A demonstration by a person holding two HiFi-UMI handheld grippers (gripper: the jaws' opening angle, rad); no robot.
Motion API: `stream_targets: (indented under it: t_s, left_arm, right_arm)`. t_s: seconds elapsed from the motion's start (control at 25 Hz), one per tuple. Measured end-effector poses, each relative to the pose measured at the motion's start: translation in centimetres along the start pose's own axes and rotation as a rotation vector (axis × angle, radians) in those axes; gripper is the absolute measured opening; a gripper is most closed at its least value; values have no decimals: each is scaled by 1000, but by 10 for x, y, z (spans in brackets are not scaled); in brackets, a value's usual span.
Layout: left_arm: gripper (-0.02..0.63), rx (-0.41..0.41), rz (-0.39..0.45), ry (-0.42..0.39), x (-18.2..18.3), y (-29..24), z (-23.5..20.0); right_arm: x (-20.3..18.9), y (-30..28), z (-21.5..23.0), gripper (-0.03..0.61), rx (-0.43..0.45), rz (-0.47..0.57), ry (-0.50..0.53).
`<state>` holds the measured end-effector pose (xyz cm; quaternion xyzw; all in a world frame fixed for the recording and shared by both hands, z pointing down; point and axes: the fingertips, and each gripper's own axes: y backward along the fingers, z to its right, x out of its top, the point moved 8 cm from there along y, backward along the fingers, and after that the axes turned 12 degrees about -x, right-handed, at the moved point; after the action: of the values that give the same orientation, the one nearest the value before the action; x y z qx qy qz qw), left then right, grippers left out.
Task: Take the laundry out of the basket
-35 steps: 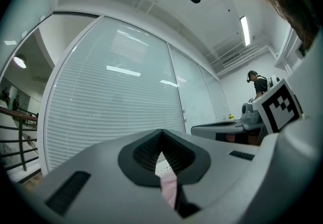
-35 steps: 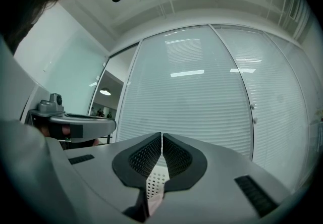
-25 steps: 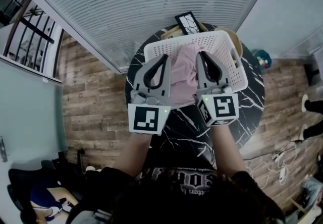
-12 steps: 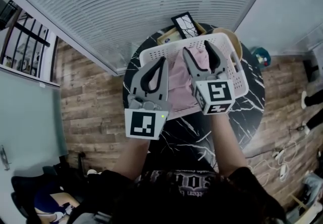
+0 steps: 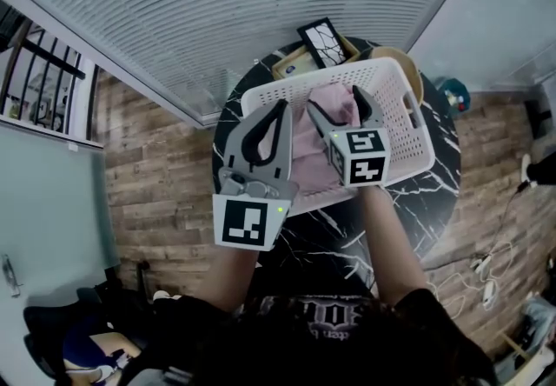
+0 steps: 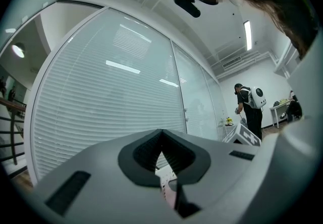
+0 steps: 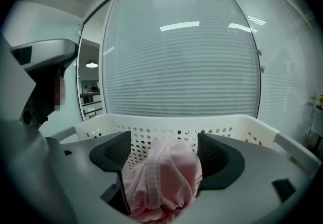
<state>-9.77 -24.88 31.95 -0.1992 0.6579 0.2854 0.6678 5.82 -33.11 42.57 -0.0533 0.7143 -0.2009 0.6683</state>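
A white perforated laundry basket (image 5: 401, 119) stands on a round black marble table (image 5: 340, 228). Pink laundry (image 5: 306, 145) lies bunched inside it. My right gripper (image 5: 337, 106) reaches down into the basket, its jaws opening wide. In the right gripper view the pink cloth (image 7: 161, 180) bulges up between those jaws (image 7: 164, 142), with the basket's far wall (image 7: 171, 129) behind. My left gripper (image 5: 282, 108) hovers over the basket's left front rim, its jaws closed tip to tip with nothing in them. In its own view the left gripper (image 6: 161, 133) points up at the window blinds.
Behind the basket sit a framed black marble picture (image 5: 321, 36), a wooden box (image 5: 291, 64) and a tan round item (image 5: 401, 58). Window blinds (image 5: 226, 2) run along the far side. Wood floor surrounds the table, with cables (image 5: 486, 276) at the right.
My right gripper moved forward into the basket and its jaws went from shut to wide apart around the pink cloth. The left gripper stayed shut, shifting slightly.
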Motion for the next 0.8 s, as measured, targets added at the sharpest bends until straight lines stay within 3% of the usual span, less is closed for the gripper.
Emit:
stream_targets:
  t_s: [0.4, 0.8]
  left_arm:
    - [0, -18, 14, 1, -1, -6, 3]
    - [0, -23, 17, -6, 2, -3, 6]
  right_arm:
    - [-31, -29, -3, 413, 32, -280, 60]
    - [-54, -41, 0, 408, 37, -440, 110]
